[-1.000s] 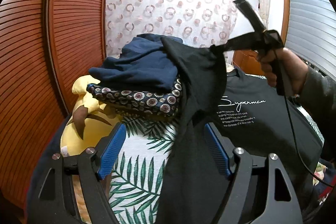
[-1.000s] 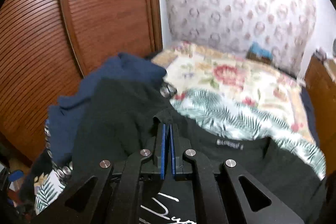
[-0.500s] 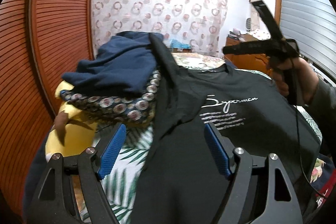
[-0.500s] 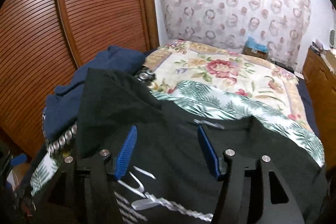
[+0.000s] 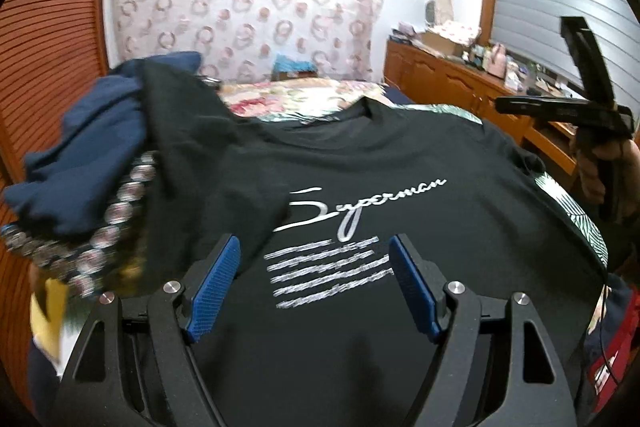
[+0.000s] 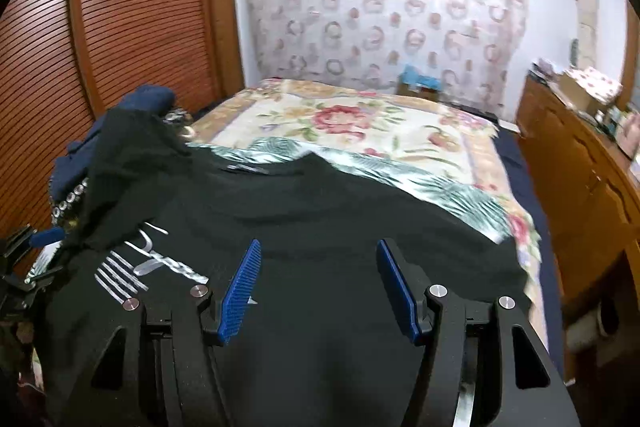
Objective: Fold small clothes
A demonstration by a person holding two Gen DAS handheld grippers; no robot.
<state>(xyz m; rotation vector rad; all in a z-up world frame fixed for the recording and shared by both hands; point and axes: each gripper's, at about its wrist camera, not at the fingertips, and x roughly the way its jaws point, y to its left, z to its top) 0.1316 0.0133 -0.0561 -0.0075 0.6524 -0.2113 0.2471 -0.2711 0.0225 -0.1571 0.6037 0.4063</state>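
Observation:
A black T-shirt (image 5: pixel 400 155) with white script lettering lies front up, spread on the bed; it also shows in the right wrist view (image 6: pixel 320 211). Its left sleeve (image 5: pixel 188 131) is draped up over a pile of clothes. My left gripper (image 5: pixel 316 259) is open and empty above the shirt's lower chest. My right gripper (image 6: pixel 318 267) is open and empty above the shirt's right side. In the left wrist view the right gripper (image 5: pixel 560 105) is held in a hand at the right, off the fabric.
A pile of navy clothes (image 5: pixel 88 147) and a patterned cloth (image 5: pixel 104 239) sits at the shirt's left. The bed has a leaf-print sheet (image 6: pixel 460 195) and a floral cover (image 6: pixel 352 119). A wooden louvred wardrobe (image 6: pixel 132 27) stands left, a wooden dresser (image 6: pixel 580 163) right.
My right gripper opened and let go of the shirt's sleeve, which dropped onto the clothes pile. Both grippers then moved right over the flat shirt.

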